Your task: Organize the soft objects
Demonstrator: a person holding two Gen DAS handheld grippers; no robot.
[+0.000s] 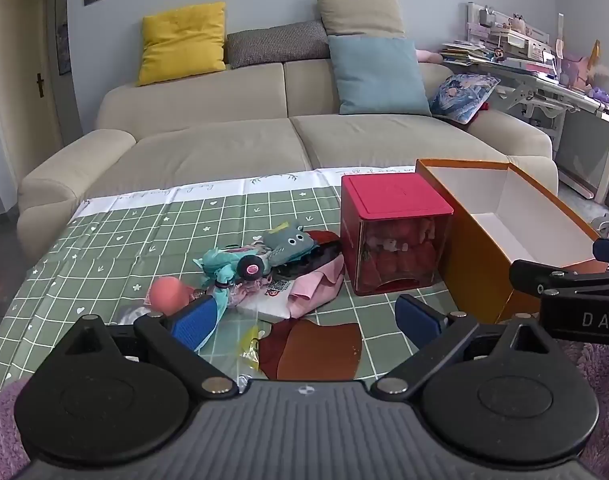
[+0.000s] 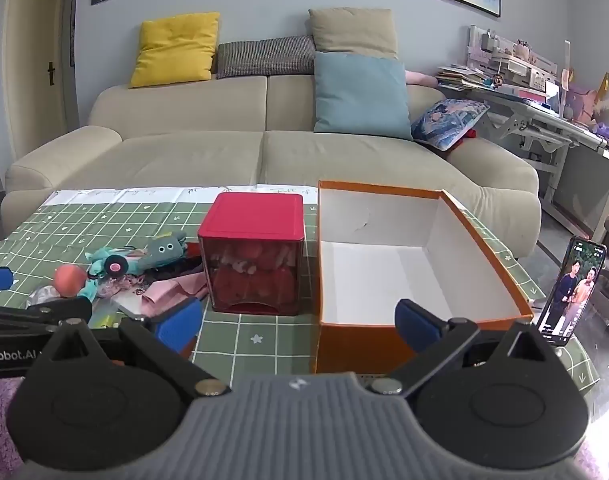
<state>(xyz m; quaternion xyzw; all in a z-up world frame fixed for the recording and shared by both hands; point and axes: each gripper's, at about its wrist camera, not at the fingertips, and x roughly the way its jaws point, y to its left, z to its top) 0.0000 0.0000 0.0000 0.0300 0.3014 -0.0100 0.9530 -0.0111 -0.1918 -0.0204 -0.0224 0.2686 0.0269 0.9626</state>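
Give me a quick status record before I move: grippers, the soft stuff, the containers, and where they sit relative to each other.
left gripper: open, nothing between the fingers
right gripper: open, nothing between the fingers
soft pile: loose on the green checked tablecloth, left of the red box
pile contents: grey plush toy, teal doll, pink cloth, peach ball
red box: lid on, see-through front, soft items inside
orange box: open, empty, right of the red box
phone: propped upright right of the orange box, screen on

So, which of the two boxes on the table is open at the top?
The orange box, right of the red box. It has no lid and its white inside looks empty. The red box has a lid on top.
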